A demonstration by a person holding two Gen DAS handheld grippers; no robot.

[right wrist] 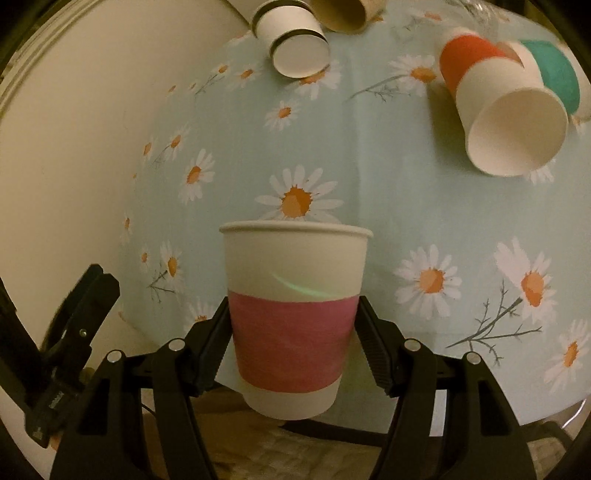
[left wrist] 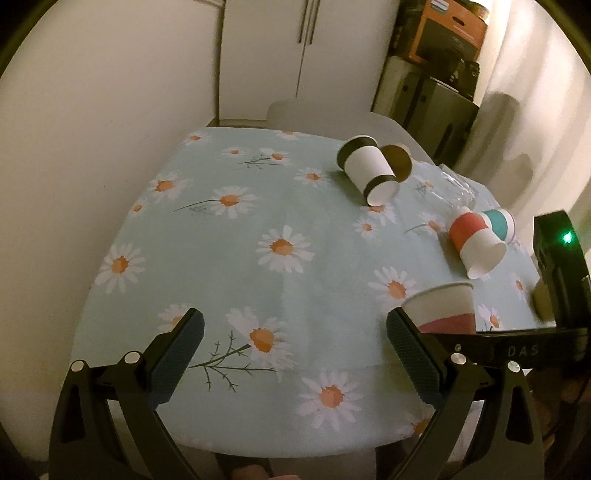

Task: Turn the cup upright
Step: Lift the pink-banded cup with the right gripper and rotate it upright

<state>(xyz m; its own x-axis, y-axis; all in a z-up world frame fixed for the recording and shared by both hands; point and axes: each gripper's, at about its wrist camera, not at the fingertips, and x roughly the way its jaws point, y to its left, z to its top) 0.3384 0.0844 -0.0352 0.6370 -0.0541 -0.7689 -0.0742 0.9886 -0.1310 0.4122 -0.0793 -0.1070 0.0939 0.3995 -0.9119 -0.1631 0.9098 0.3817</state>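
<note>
Left wrist view: left claw (left wrist: 295,354) is spread wide, nothing between the fingers, hovering over the near part of the counter (left wrist: 221,258) with its daisy-print cloth. Just beyond the claw's right finger (left wrist: 413,362) sits the pink-banded paper cup (left wrist: 443,310), rim up, partly hidden by that finger and by the right claw's black body (left wrist: 524,347) coming in from the right. Further ahead and to the right: a red-banded paper cup (left wrist: 474,243) on its side, mouth toward the claw, touching a teal-banded cup (left wrist: 500,223) behind it. Far ahead, slightly right: a white cup with black bands (left wrist: 369,170) on its side, a brown cup (left wrist: 397,160) lying against it. A clear plastic item (left wrist: 456,186) lies between the two groups; too faint to identify.

Right wrist view: right claw (right wrist: 293,325) is clamped on the pink-banded paper cup (right wrist: 295,314), fingers pressing both sides of the pink band. Cup is upright, rim on top; its base appears to be over the counter's near edge, contact cannot be told. Left claw's finger (right wrist: 85,302) shows off to the left, apart from the cup. Ahead and right: the red-banded paper cup (right wrist: 491,107) on its side, open mouth facing the claw, the teal-banded cup (right wrist: 554,70) touching behind it. Ahead, slightly left: the white cup with black bands (right wrist: 295,40) on its side, the brown cup (right wrist: 343,14) beside it.
</note>
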